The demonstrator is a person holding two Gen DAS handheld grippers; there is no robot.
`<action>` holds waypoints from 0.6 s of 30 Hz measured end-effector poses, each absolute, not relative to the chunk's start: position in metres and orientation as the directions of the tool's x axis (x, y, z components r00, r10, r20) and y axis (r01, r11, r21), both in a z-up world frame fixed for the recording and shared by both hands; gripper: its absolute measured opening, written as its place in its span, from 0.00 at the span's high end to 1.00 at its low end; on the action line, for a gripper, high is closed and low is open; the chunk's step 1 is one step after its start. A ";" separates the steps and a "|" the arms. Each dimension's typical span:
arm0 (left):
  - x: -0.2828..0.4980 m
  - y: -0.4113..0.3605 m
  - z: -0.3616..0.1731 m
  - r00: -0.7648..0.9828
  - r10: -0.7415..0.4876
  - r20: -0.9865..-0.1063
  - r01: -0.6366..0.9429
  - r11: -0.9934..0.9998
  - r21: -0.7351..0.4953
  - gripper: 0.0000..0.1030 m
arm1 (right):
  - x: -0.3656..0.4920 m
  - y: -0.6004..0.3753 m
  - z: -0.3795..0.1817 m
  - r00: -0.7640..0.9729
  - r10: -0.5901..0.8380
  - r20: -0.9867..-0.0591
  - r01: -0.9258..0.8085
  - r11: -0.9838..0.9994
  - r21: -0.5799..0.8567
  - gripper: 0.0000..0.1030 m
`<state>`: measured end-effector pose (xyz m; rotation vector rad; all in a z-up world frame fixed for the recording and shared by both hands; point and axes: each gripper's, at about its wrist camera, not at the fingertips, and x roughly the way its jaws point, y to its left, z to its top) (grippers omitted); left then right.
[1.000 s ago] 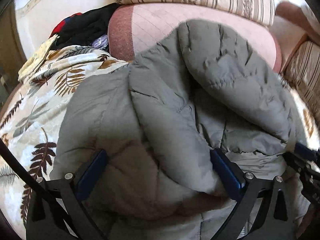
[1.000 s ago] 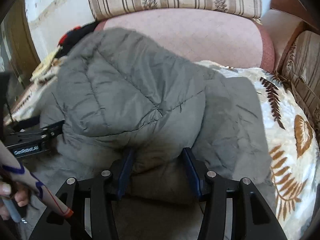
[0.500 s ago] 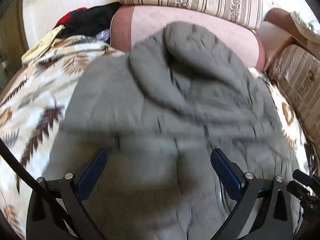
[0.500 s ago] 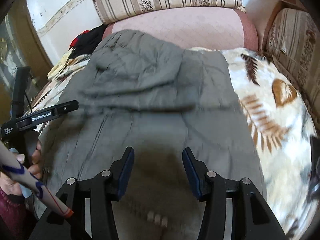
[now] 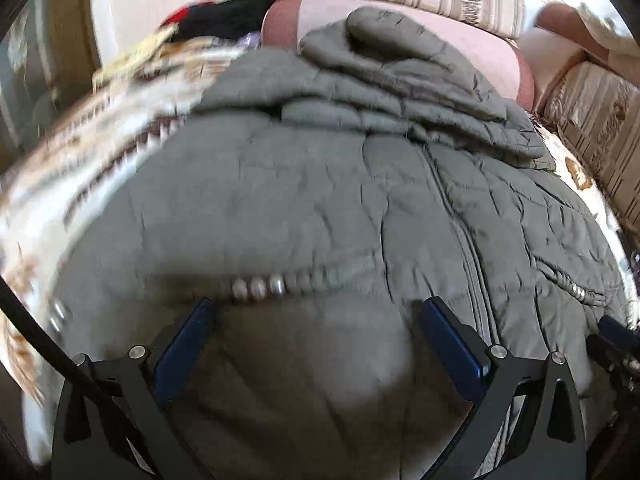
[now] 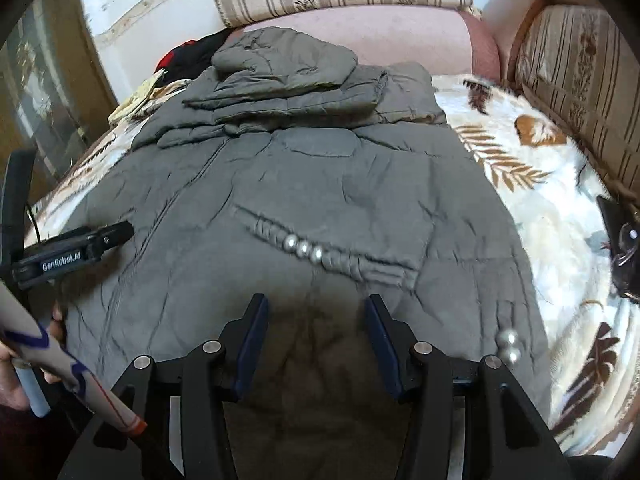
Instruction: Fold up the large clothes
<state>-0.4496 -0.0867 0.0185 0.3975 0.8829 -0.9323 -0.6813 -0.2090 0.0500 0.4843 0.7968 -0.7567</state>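
A sofa (image 6: pixel 360 28) with striped back cushions carries a white throw with brown fern leaves (image 6: pixel 540 216), and on that throw lies the task's thing: a big grey quilted jacket (image 6: pixel 312 184), spread front-up with its bottom edge toward the cameras. It covers most of the seat. A zip line (image 5: pixel 460 216) runs down its middle, and a beaded pocket trim sits on each side; the one by the right wrist camera (image 6: pixel 316 252) crosses the panel at a slant. At the far end the hood and upper part (image 6: pixel 288 72) are bunched up against the pink cushion, with the sleeves seemingly tucked across there, though the layers are hard to separate.

By my reading the fold is at an early stage: the body is laid flat and fairly smooth, the top gathered in, but the long body is not yet doubled over.

The left hand-held gripper (image 5: pixel 316 324) hangs over the near hem with its fingers spread wide and nothing between them. The right hand-held gripper (image 6: pixel 316 320) is likewise parted, less widely, holding nothing, just above the hem. Dark clothes (image 6: pixel 192 52) sit apart at the sofa's far left corner.
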 end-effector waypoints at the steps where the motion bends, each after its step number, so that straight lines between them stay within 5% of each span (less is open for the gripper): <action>1: -0.450 -0.084 0.017 0.301 -0.527 -0.795 0.820 0.568 -0.066 0.00 | -0.683 -0.205 0.051 0.465 -0.420 -0.779 0.755 0.648 0.100 0.47; 9: -0.457 -0.080 0.015 0.353 -0.524 -0.775 0.813 0.582 -0.024 0.00 | -0.696 -0.197 0.045 0.495 -0.396 -0.774 0.734 0.667 0.127 0.44; 14: -0.457 -0.080 0.013 0.353 -0.523 -0.776 0.817 0.576 -0.017 0.00 | -0.688 -0.199 0.043 0.503 -0.382 -0.775 0.731 0.666 0.146 0.29; 18: -0.459 -0.077 0.013 0.353 -0.522 -0.777 0.821 0.571 -0.011 0.00 | -0.680 -0.198 0.041 0.497 -0.393 -0.774 0.729 0.673 0.126 0.27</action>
